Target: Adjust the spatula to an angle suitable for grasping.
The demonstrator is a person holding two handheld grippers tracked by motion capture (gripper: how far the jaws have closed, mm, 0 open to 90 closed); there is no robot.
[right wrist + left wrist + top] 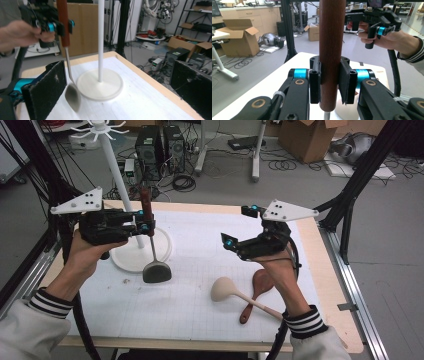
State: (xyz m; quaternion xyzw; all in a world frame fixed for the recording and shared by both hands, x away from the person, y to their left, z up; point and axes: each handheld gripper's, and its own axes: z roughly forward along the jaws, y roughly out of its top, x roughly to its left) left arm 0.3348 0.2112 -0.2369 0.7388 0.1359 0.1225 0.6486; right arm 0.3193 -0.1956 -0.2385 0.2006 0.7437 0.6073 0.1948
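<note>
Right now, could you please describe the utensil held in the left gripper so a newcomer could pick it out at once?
Find the white hook stand at the table's far left. Beside its round base hangs a ladle, gripped upright by the left gripper. Unlike the pale ladle and brown wooden spoon lying flat near the right hand, it has a dark red-brown handle, thin metal shaft and grey bowl.

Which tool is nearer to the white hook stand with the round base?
Left. The left tool, clamped on the brown-handled metal ladle, is right beside the white hook stand. The right tool, open, sits farther away across the mat.
</note>
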